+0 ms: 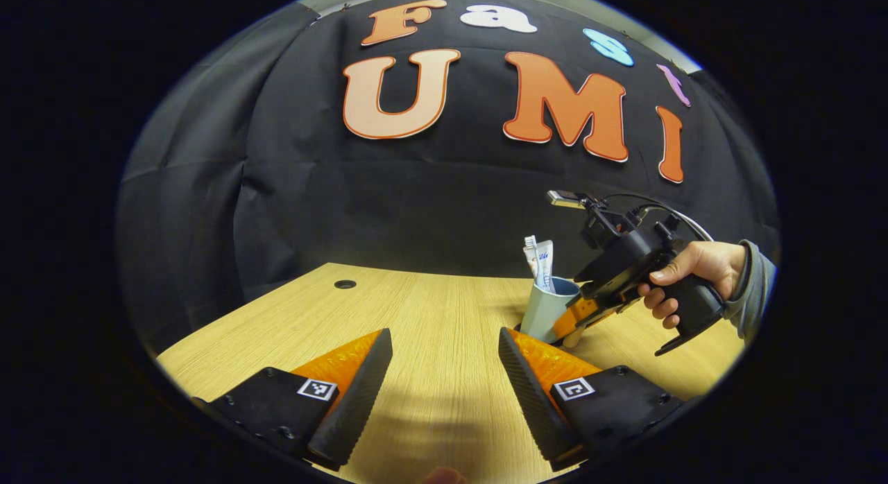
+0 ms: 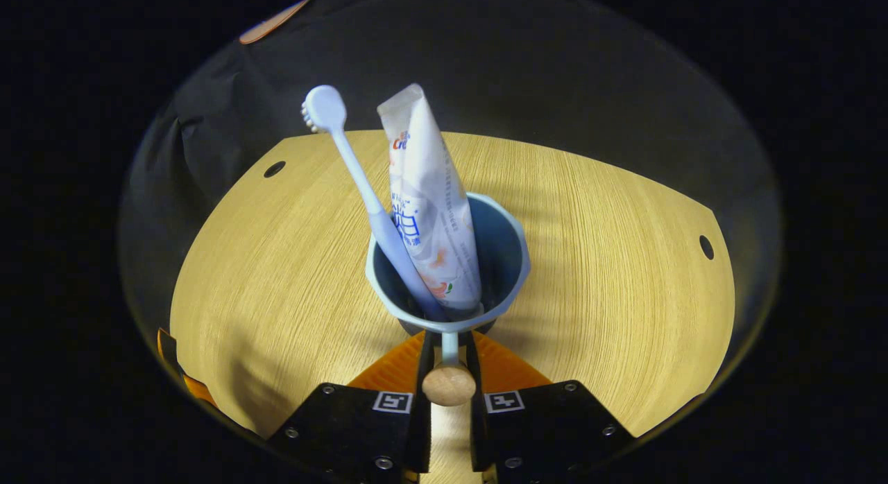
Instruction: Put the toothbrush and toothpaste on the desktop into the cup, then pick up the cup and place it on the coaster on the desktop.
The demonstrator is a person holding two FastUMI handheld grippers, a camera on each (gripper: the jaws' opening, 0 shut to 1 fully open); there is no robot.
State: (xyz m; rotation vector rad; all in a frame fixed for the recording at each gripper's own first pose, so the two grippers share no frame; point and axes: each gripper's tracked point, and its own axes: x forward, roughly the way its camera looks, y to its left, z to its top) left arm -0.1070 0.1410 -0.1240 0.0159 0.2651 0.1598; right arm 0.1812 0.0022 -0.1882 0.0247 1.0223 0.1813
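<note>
Toothbrush [image 2: 361, 186] upright in cup [image 2: 510, 252], head up

Bare desk [image 1: 430, 310] lies open left of the cup [image 1: 544, 310]; right claw [image 1: 570, 324] flanks its other side.

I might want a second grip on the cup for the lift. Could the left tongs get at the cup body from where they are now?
Probably yes. The left tongs stand open over bare desktop, nothing between them and the cup. The right tongs pinch only its handle, on the far side.
</note>
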